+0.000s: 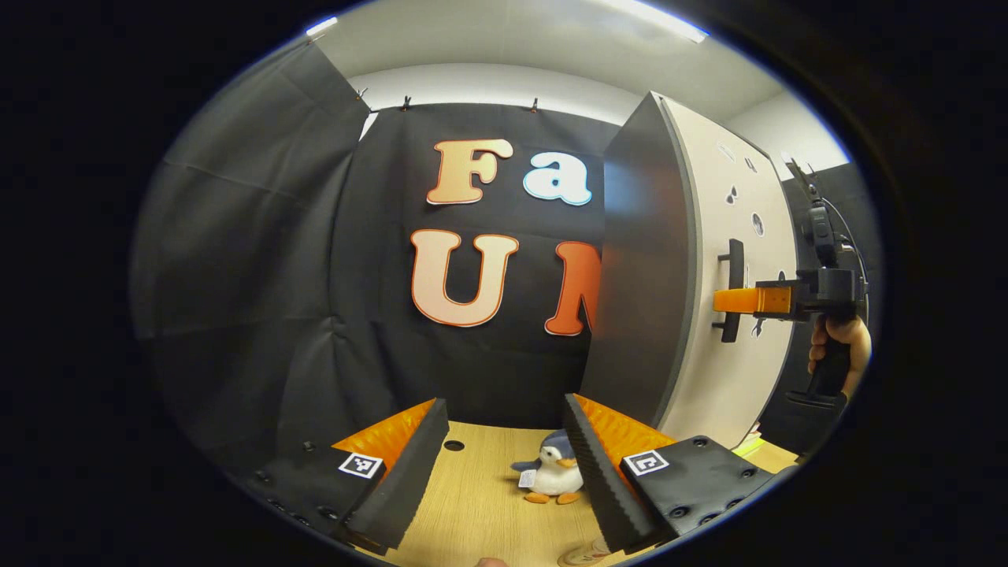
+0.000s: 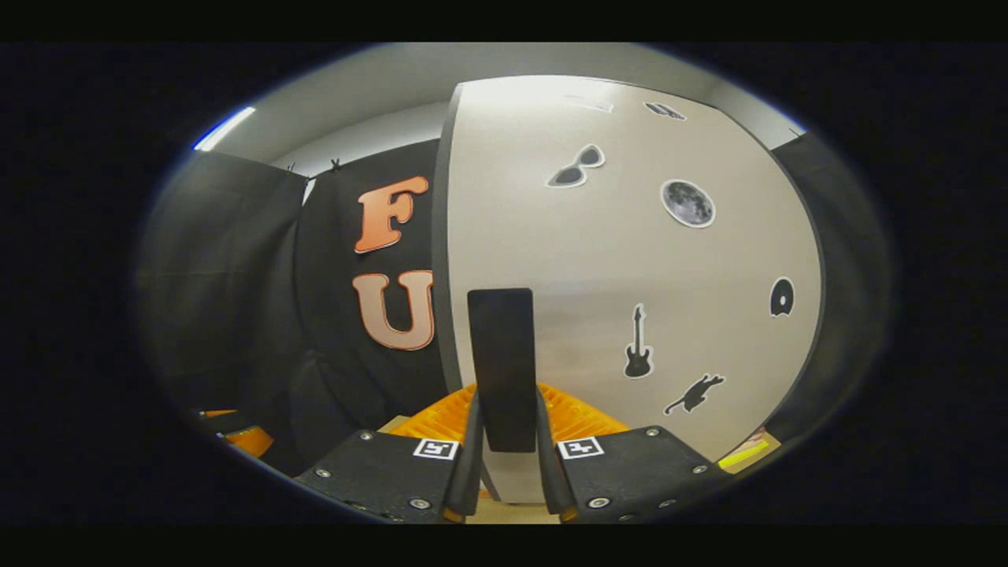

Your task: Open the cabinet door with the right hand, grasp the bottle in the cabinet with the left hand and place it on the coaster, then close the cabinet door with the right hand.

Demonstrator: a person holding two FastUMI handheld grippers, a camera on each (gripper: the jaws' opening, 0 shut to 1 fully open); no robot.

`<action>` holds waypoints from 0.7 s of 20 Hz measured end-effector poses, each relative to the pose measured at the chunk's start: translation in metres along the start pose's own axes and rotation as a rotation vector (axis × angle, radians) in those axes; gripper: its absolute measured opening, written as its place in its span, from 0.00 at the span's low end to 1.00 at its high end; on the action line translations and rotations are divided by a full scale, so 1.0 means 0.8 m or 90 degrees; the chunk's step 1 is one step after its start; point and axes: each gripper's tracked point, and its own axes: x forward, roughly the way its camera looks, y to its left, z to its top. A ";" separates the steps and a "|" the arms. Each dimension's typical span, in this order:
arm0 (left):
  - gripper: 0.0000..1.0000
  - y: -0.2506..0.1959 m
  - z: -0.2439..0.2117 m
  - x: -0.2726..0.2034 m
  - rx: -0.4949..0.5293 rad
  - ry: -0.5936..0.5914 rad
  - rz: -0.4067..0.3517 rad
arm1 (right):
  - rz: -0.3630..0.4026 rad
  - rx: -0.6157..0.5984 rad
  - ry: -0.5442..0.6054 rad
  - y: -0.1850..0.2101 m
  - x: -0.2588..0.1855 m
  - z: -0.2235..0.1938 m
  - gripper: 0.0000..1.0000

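A: How many grippers, and how do they stand?

B: 2. In the left gripper view, the left gripper (image 1: 504,465) hangs over the wooden bench (image 1: 472,504) with its 2 fingers (image 1: 409,465) spread wide and nothing between them. The right gripper (image 2: 504,441) has its 2 fingers pressed on either side of the door handle (image 2: 502,366), clamped on it. From the left gripper view you see that same gripper at the far right, with 1 hand (image 1: 841,346) around its grip.

A: And the cabinet?

B: 1 cabinet door (image 2: 630,276), pale, with a dark edge, carrying 1 dark vertical handle. It looks shut or nearly so; I cannot tell for sure. At least 6 stickers (image 2: 687,203) sit on its front: sunglasses, a moon, a guitar, a cat among them.

A: The bottle and coaster?

B: The cabinet's inside is hidden, so I can't place the bottle. At the bench's near edge 1 round pale thing (image 1: 583,556) peeks in; too cut off to tell what it is.

A: Anything else on the bench?

B: 1 toy penguin (image 1: 555,472), upright, toward the back edge, beside the cabinet's corner.
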 end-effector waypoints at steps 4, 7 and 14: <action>0.96 0.005 0.001 0.006 -0.003 0.000 -0.001 | 0.004 0.014 0.005 0.003 -0.002 -0.003 0.31; 0.96 0.004 -0.001 0.004 -0.001 0.005 0.000 | 0.004 0.013 0.003 0.003 0.002 0.000 0.31; 0.96 -0.007 0.008 -0.008 0.016 0.000 0.017 | 0.032 0.042 0.033 0.015 -0.011 -0.013 0.40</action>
